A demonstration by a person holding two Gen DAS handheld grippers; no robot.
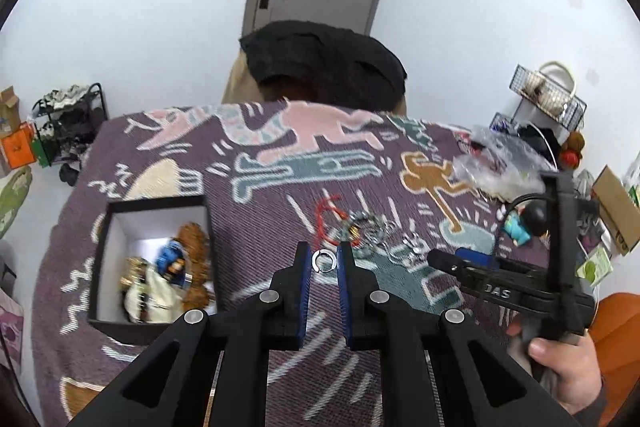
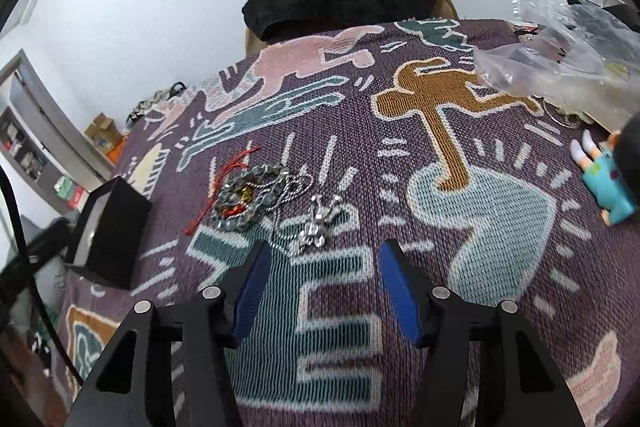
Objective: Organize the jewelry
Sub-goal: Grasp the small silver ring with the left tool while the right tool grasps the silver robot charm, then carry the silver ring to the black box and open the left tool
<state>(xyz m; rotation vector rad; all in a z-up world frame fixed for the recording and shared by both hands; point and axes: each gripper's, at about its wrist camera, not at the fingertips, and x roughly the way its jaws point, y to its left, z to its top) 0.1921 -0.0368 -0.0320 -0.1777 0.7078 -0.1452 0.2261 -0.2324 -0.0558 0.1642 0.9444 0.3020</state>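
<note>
Jewelry lies mid-cloth: a silver ring (image 1: 322, 260) sits between the fingertips of the left gripper (image 1: 324, 259), whose jaws stand narrowly parted, not visibly pinching it. The right gripper (image 2: 324, 259) hangs with jaws spread wide over bare weave, just short of a silver pendant (image 2: 318, 225). Touching the pendant's chain, a bead bracelet (image 2: 246, 197) lies tangled with red cord (image 2: 224, 179). Left of the pile, across open cloth (image 2: 400, 187), a black box (image 1: 102, 259) holds earlier pieces. A figurine (image 2: 608, 183) and plastic bags (image 2: 560, 67) crowd the right edge.
</note>
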